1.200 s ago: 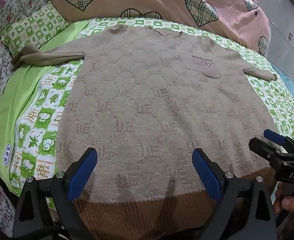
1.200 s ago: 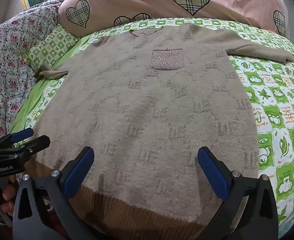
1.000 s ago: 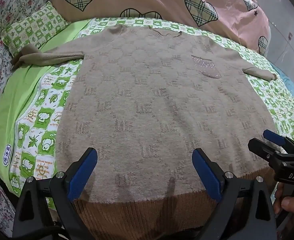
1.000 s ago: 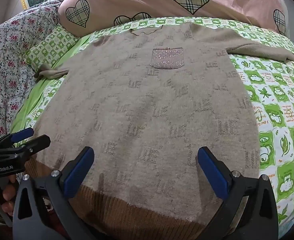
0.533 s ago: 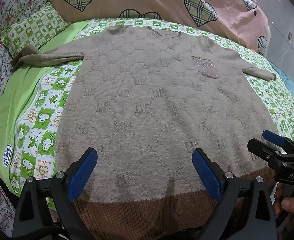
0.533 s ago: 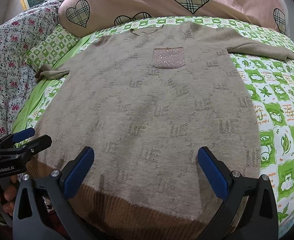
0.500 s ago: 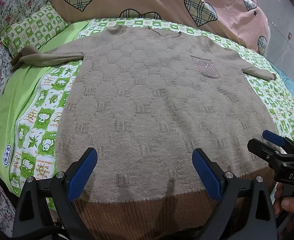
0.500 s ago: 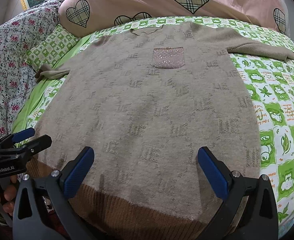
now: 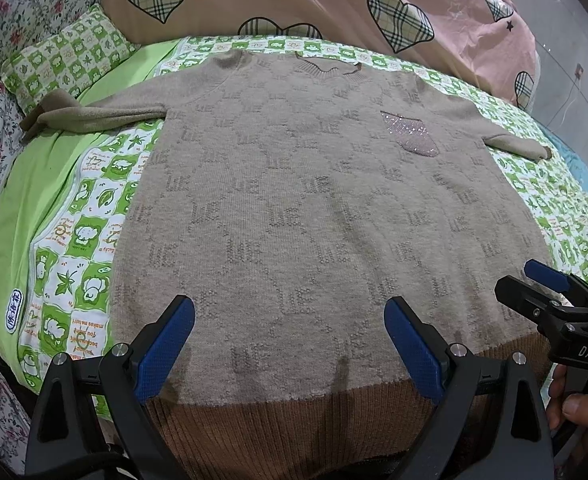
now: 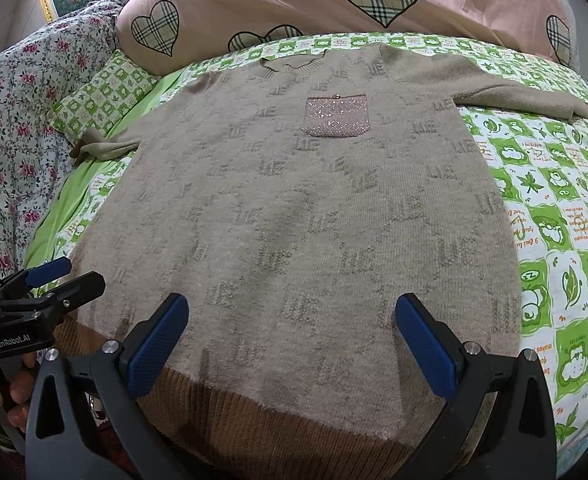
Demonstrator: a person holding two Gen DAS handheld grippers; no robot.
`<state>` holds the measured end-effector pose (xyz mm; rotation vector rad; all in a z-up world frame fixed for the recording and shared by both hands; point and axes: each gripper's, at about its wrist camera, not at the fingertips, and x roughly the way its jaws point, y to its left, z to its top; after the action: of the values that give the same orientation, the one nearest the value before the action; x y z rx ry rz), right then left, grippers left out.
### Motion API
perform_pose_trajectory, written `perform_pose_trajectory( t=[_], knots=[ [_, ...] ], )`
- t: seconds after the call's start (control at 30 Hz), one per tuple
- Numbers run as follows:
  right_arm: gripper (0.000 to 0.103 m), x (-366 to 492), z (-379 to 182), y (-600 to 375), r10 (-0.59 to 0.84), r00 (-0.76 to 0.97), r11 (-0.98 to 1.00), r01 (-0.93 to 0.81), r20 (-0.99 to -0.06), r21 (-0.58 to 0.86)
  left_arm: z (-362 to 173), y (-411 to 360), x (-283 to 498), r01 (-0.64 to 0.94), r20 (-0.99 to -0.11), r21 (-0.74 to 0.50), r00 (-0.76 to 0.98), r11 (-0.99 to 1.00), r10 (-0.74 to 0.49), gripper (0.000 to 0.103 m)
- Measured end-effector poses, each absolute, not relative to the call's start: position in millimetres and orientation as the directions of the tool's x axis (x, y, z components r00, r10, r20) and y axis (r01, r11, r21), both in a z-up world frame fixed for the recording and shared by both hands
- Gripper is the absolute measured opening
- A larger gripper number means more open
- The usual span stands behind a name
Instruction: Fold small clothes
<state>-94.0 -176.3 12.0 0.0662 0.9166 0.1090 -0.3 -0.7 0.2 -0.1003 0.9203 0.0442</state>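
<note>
A beige knit sweater with a sparkly pink chest pocket lies flat on the bed, front up, sleeves spread to both sides, brown ribbed hem nearest me. It also fills the right wrist view. My left gripper is open and empty, hovering over the hem near its left part. My right gripper is open and empty, over the hem near its right part. Each gripper shows at the edge of the other's view: the right gripper and the left gripper.
The bed has a green and white patterned sheet. A pink duvet with plaid hearts is piled behind the sweater's collar. A green checked pillow and floral bedding lie on the left.
Both grippers have crept very slightly forward over the hem. The sweater has not moved.
</note>
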Motion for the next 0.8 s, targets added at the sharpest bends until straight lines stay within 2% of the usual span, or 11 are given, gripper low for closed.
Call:
perform_pose_trajectory(
  t=[0.4,0.6,0.8],
  knots=[
    [0.103,-92.4,12.3,-177.8,0.123,0.605,0.992,-0.063,-0.787,0.107,2.9,-2.6,-2.1,-0.073,-0.790,-0.090,0.612,0.993,-0.027,0.096],
    [0.103,-91.1,13.9,-175.2,0.131,0.620,0.991,-0.070,-0.774,0.111,4.4,-3.3,-0.9,-0.070,-0.802,-0.022,0.597,0.997,0.024,0.096],
    [0.103,-90.3,13.9,-174.7,0.126,0.624,0.992,-0.071,-0.771,0.104,5.2,-2.9,-0.1,-0.068,-0.806,-0.034,0.592,0.997,0.013,0.096]
  ],
)
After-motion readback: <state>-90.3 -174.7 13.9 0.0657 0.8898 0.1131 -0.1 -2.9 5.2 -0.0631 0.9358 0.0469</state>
